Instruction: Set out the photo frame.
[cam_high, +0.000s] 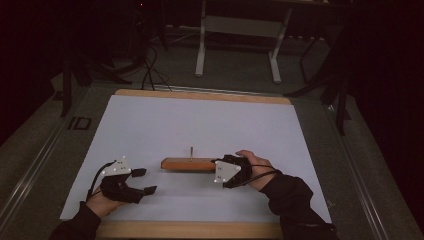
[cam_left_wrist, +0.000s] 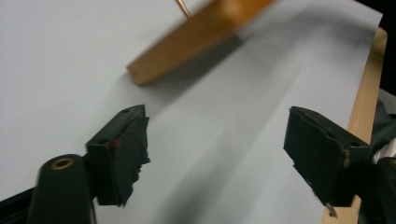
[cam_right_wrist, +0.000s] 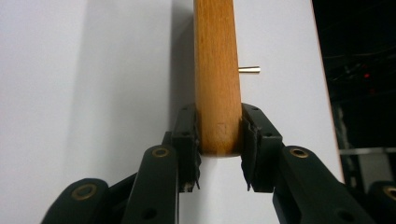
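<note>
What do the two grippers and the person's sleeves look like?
Both the left gripper and the right gripper are black, with two flat jaws on hinged arms fixed by brass-coloured rivets. The left pads look torn at the edges. Each gripper carries a grey three-cornered plate with small white dots on top, and thin black cables loop beside them. The person wears dark long sleeves.

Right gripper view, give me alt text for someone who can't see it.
The right gripper clamps one end of a wooden block between its black jaws. A small metal pin sticks out of the block farther along, above a white sheet.
</note>
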